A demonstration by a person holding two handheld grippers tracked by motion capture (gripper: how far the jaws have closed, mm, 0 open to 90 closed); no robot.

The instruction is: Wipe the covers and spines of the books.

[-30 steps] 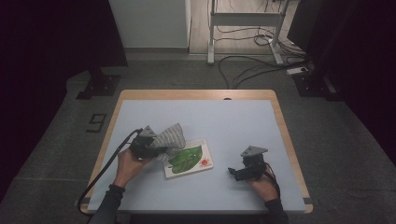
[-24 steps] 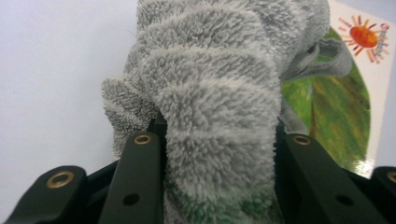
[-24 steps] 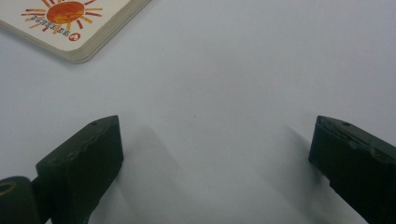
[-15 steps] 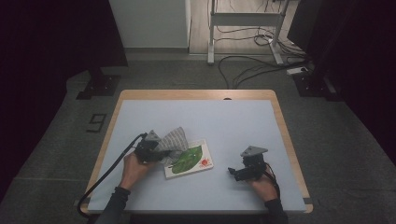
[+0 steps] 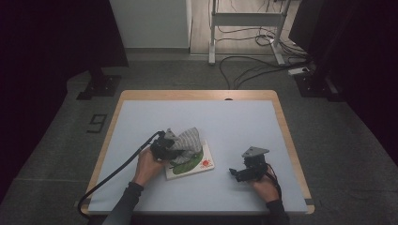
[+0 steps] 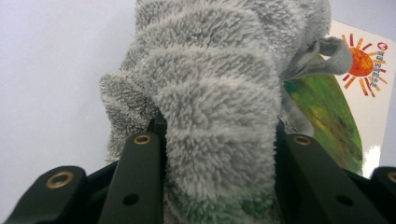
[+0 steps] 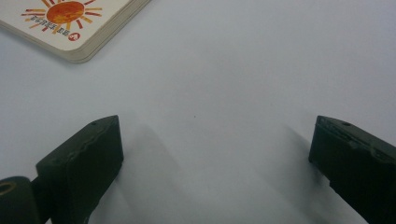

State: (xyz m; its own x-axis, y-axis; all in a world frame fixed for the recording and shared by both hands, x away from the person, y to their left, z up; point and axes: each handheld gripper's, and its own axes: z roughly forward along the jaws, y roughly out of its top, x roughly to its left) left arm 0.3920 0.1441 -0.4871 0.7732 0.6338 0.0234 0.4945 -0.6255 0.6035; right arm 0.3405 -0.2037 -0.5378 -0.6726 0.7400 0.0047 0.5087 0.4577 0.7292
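A grey fleece cloth (image 6: 219, 107) is clamped by the left gripper (image 5: 165, 146) over the picture book (image 5: 199, 165) near the desk's front edge, while the right gripper (image 5: 240, 173) is held apart.

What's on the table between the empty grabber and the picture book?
Nothing. In the right gripper view, bare table runs from the open right gripper to the book corner. The high view shows that gap bare too.

Pale blue table (image 5: 234, 122) with wooden rim, white metal frame (image 5: 244, 18), floor cables (image 5: 253, 70), dark curtains (image 5: 47, 42)
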